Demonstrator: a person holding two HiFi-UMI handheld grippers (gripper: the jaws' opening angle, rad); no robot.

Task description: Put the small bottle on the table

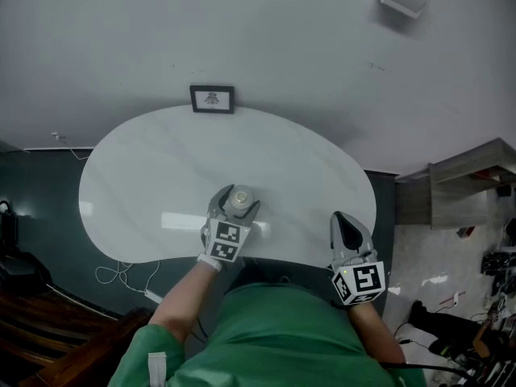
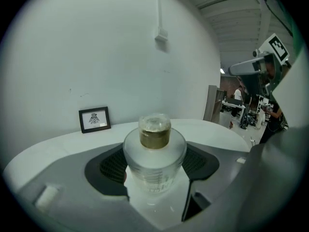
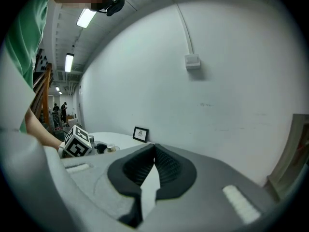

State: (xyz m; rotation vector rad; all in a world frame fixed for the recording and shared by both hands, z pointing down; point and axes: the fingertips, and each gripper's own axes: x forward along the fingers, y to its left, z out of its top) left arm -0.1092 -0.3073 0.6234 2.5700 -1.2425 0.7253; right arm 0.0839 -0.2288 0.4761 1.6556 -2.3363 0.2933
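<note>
The small bottle [image 2: 154, 151] is pinched upright between the pads of the left gripper [image 1: 239, 203], its base seemingly set on the white table [image 1: 153, 176] near the 6 o'clock edge. The right gripper [image 3: 154, 148] is kept pressed together, empty, at the table's 4 o'clock. A picture frame [image 1: 212, 98] is seen at 12 o'clock.

A workshop hall — ceiling strip lights [image 3: 87, 17], cluttered benches [image 2: 241, 111], bare white wall [image 2: 96, 47].

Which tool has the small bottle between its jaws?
The left tool: the small bottle sits between its pads. The right tool is shut and empty.
</note>
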